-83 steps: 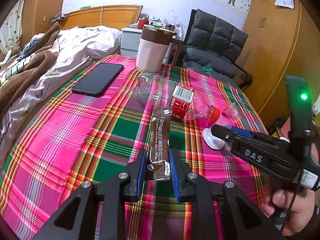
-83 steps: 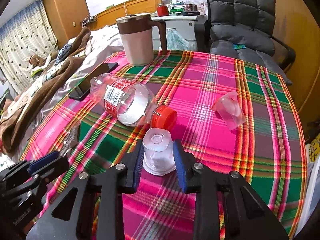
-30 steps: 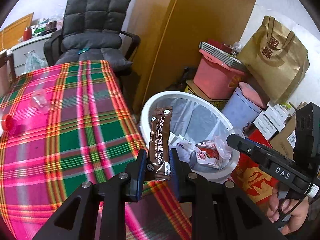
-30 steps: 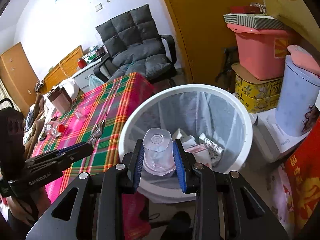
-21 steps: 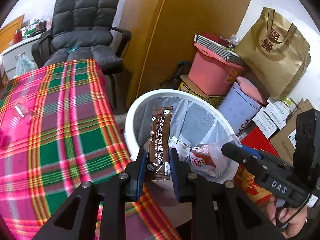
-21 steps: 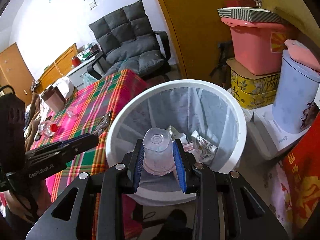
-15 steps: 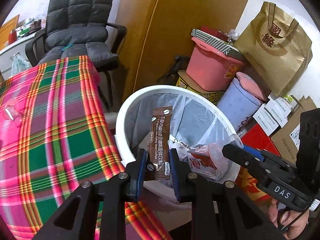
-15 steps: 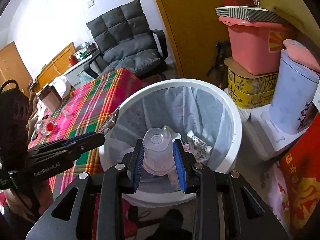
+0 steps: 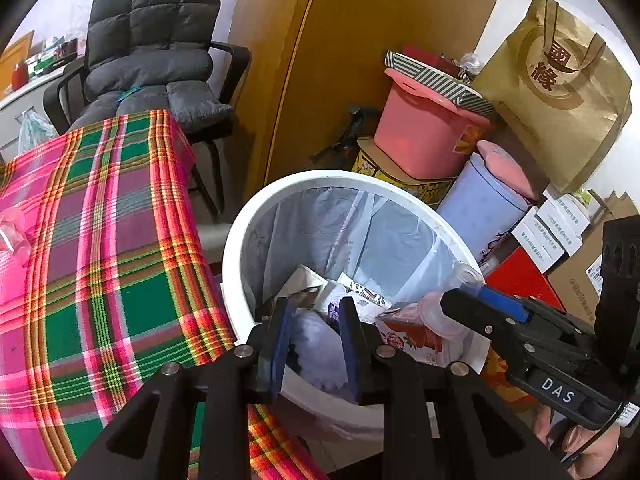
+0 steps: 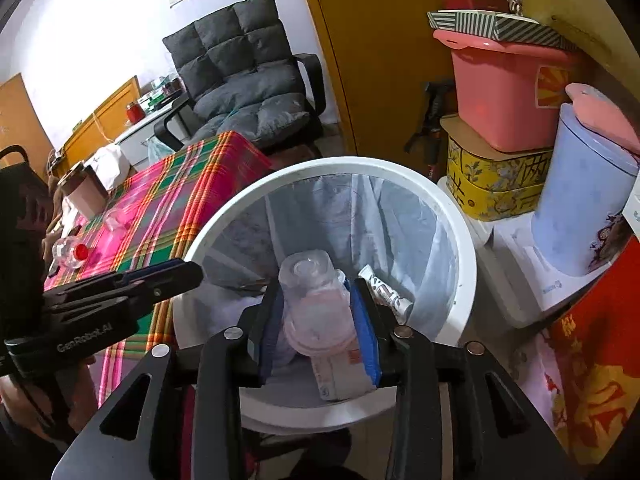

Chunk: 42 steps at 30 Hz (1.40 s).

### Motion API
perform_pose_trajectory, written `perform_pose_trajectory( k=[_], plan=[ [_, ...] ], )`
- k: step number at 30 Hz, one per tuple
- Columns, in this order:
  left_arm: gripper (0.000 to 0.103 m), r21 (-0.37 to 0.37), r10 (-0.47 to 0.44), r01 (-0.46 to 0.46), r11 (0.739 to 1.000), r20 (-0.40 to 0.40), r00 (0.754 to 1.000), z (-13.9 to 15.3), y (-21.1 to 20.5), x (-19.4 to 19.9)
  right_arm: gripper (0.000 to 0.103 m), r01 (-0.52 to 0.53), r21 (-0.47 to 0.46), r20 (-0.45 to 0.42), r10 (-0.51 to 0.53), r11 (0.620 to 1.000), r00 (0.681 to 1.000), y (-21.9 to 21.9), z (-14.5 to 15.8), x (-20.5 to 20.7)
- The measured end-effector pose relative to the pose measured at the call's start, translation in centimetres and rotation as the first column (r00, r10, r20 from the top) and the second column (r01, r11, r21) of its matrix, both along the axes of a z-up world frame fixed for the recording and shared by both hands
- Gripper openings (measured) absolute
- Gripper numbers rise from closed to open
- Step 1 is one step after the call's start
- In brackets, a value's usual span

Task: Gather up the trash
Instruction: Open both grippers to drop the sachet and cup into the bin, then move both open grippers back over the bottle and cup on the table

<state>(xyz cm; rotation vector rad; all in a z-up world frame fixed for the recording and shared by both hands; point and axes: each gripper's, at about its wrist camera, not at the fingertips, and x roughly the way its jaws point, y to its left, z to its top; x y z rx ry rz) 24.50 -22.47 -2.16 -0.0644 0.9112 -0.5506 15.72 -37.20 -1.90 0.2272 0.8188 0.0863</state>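
Note:
A white trash bin (image 9: pixel 236 248) with a clear liner stands beside the table and holds wrappers and cartons. My left gripper (image 9: pixel 314 336) hangs over its near rim, open, with nothing between the pads. A brown piece of wrapper (image 9: pixel 306 298) lies among the trash just past its fingertips. My right gripper (image 10: pixel 318 332) is over the bin (image 10: pixel 464 248) too. Its jaws are opening, and the clear plastic cup (image 10: pixel 314 304) sits blurred and loose between them, bottom up. The left wrist view shows that cup (image 9: pixel 442 314) at the right gripper's tip.
The plaid-covered table (image 9: pixel 100 240) lies left of the bin, with a clear cup (image 9: pixel 12 236) and a red-capped bottle (image 10: pixel 72 254) on it. A pink tub (image 9: pixel 428 136), a blue container (image 9: pixel 484 208), a paper bag (image 9: pixel 560 92) and boxes crowd the right. A grey chair (image 9: pixel 152 60) stands behind.
The brown coffee sachet has left my left gripper's pads. The right jaws have spread and the cup has slipped a little lower between them. Both grippers came closer over the bin.

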Motion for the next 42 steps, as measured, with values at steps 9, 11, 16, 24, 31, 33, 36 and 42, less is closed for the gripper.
perform_pose_trajectory(
  k=[9,11,16,24,31,33,36,42],
  plan=[
    [0.024,-0.007,0.017,-0.017,1.000,0.023,1.000,1.2,1.0,-0.8,0.044,0.011,-0.017,0.024,-0.011,1.000,1.000,0.2,0.9,-0.6],
    [0.024,-0.008,0.023,-0.022,1.000,0.026,0.999,1.4,1.2,-1.1,0.054,0.012,-0.021,0.033,-0.011,1.000,0.999,0.3,1.1,-0.7],
    [0.024,-0.007,0.034,-0.034,0.999,0.036,0.999,1.8,2.1,-1.9,0.054,0.000,-0.029,0.039,0.001,1.000,0.999,1.0,1.5,-1.2],
    [0.024,-0.015,0.061,-0.060,0.998,0.063,0.996,2.8,4.1,-3.7,0.054,-0.014,-0.026,0.051,0.015,1.000,0.999,2.4,2.1,-2.8],
    [0.024,-0.010,0.087,-0.086,0.996,0.086,0.992,3.3,5.9,-5.9,0.054,-0.044,-0.031,0.075,0.046,0.999,0.996,4.1,2.6,-4.5],
    [0.024,-0.010,0.094,-0.093,0.996,0.092,0.991,3.4,6.5,-6.7,0.054,-0.049,-0.030,0.086,0.052,0.998,0.995,4.5,2.8,-5.0],
    [0.024,-0.004,0.108,-0.108,0.994,0.101,0.989,3.5,7.5,-7.9,0.054,-0.065,-0.022,0.103,0.067,0.998,0.992,5.1,3.0,-5.7],
    [0.024,0.008,0.151,-0.152,0.988,0.110,0.982,3.3,10.2,-10.0,0.054,-0.110,-0.018,0.128,0.112,0.994,0.985,7.1,3.0,-6.9]
  ],
)
